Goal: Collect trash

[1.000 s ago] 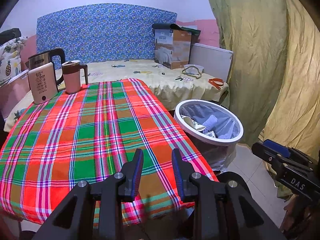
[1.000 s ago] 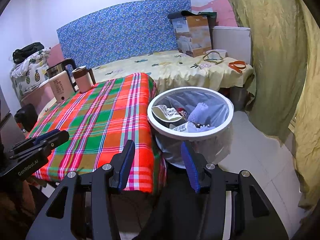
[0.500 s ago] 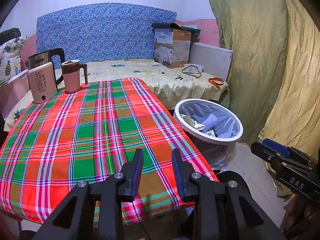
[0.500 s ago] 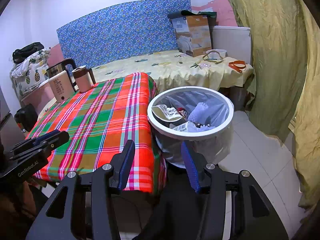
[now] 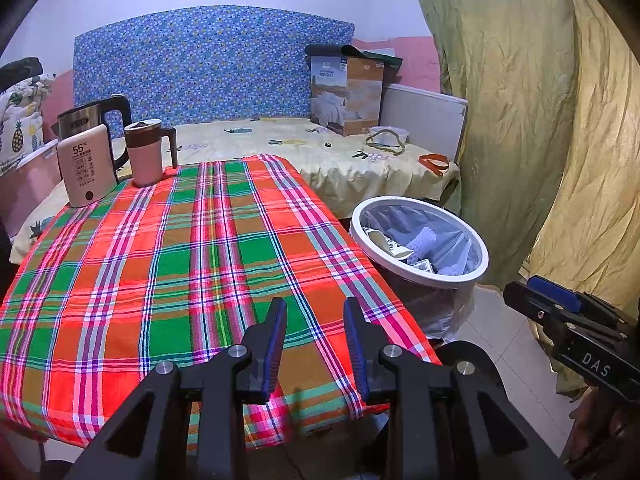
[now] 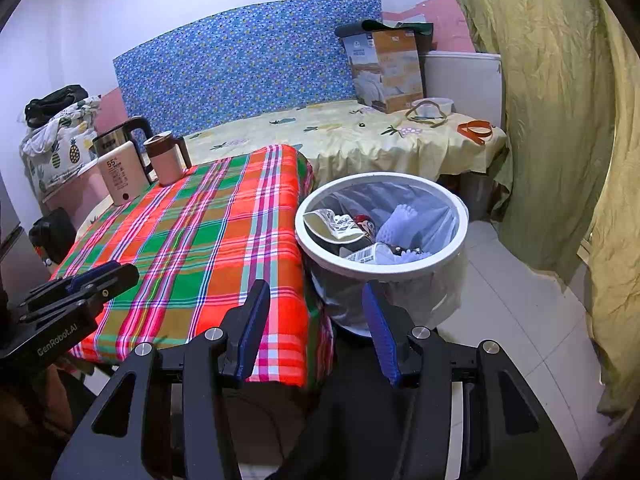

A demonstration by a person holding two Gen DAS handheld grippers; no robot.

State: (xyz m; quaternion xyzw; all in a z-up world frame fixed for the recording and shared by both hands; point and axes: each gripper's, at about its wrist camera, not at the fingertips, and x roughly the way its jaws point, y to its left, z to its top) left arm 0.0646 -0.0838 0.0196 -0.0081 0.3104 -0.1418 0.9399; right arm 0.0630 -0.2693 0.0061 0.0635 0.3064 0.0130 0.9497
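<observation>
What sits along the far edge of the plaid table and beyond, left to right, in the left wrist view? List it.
White device marked 55 → pink mug → cardboard box → orange strap.

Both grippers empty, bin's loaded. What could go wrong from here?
1. The bin stands tight against the hanging tablecloth; snagging the cloth could drag the mug and kettle.
2. Nothing on the plaid looks like trash; the fingers might grab the mug by mistake.
</observation>
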